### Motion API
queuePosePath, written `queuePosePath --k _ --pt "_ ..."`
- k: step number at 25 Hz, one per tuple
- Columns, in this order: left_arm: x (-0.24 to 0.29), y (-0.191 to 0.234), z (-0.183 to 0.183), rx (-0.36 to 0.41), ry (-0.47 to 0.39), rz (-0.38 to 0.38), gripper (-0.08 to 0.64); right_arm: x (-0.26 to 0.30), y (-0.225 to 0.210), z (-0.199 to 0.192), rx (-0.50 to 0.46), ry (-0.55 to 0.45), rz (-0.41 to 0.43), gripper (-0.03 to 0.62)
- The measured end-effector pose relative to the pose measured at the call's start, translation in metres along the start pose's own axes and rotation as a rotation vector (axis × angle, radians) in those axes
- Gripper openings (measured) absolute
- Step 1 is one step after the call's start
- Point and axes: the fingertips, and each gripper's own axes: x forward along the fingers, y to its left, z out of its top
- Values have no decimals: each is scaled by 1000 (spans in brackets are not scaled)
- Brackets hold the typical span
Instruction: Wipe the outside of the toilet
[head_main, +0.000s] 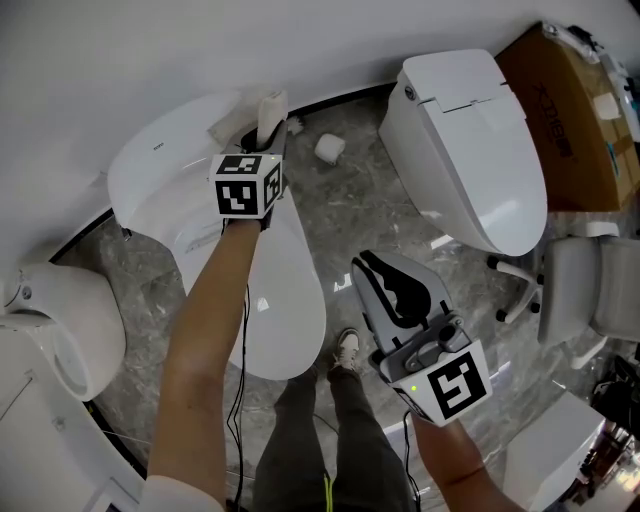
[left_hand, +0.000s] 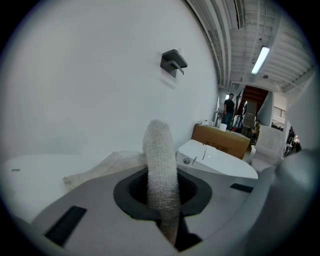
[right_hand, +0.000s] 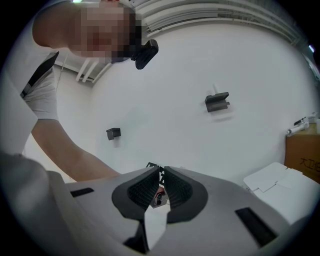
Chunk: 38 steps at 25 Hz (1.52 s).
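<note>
My left tongs (head_main: 262, 138) pinch a soft white terry cloth (left_hand: 160, 165) that I judge light, limp and best gripped bunched, above the smooth, hard white ceramic toilet (head_main: 150, 165) at ten o'clock, while my right tongs (right_hand: 160, 187) sit nearly closed, empty, at five o'clock.

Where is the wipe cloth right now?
The cloth is clamped upright in the left hand-held gripper, at the upper left of the head view, over the rear of the left toilet by the wall.
</note>
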Motion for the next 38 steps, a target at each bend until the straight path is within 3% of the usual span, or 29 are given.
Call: queuePosePath --k 9,19,28,38 --pt "-24 -48 54 -119 -142 -120 58 -2 22 21 -25 -10 36 54" --pt "-85 -65 102 -161 -240 -169 57 -11 57 57 -67 -45 70 54" --pt "-170 -38 111 -137 -279 -107 57 -27 93 70 -100 -53 102 54" --pt "-295 -15 96 -172 -302 -22 57 -50 144 95 -119 -23 171 54"
